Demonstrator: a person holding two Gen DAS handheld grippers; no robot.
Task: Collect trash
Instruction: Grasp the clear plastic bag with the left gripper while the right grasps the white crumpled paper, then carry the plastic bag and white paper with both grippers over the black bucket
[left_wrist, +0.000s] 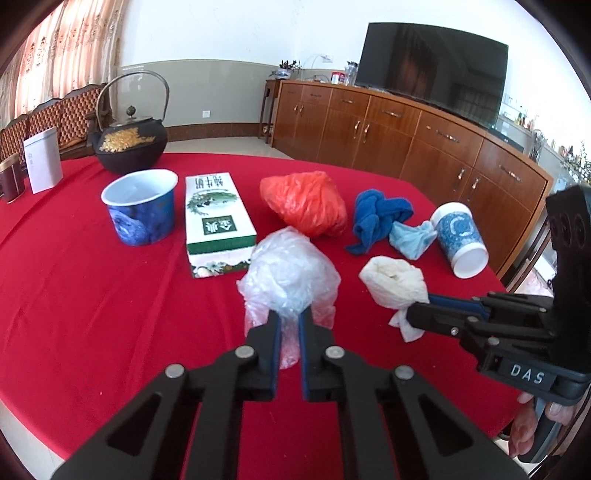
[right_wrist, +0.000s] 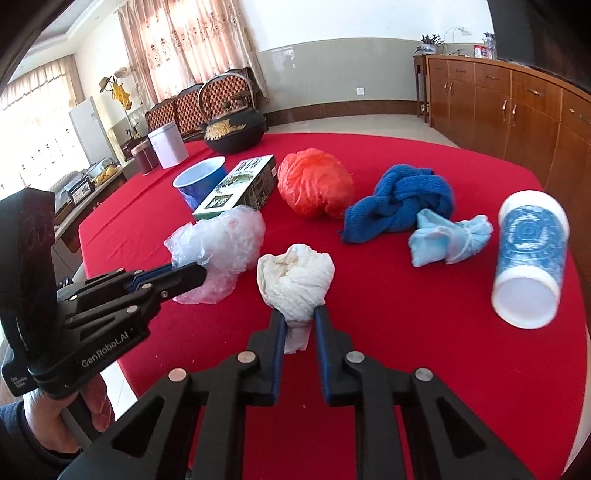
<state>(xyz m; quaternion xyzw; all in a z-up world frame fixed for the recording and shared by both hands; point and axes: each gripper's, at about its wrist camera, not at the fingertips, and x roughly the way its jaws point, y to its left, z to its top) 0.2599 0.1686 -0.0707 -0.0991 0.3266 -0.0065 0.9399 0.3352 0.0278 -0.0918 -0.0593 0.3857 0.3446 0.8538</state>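
My left gripper (left_wrist: 289, 317) is shut on a crumpled clear plastic bag (left_wrist: 288, 275), which sits on the red tablecloth (left_wrist: 92, 314). The same bag shows in the right wrist view (right_wrist: 221, 240) with the left gripper (right_wrist: 201, 271) closed on it. My right gripper (right_wrist: 300, 314) is shut on a white crumpled paper wad (right_wrist: 295, 277); the wad also shows in the left wrist view (left_wrist: 391, 282) with the right gripper (left_wrist: 413, 310) on it. An orange plastic bag (left_wrist: 304, 203), a light blue wad (left_wrist: 412, 238) and a paper cup on its side (left_wrist: 460, 236) lie beyond.
A blue cloth (left_wrist: 376, 218), a green and white box (left_wrist: 214, 221), an upright blue cup (left_wrist: 142, 206), a black iron teapot (left_wrist: 129, 144) and tins (left_wrist: 42, 158) stand on the table. A wooden sideboard (left_wrist: 406, 136) with a TV is behind.
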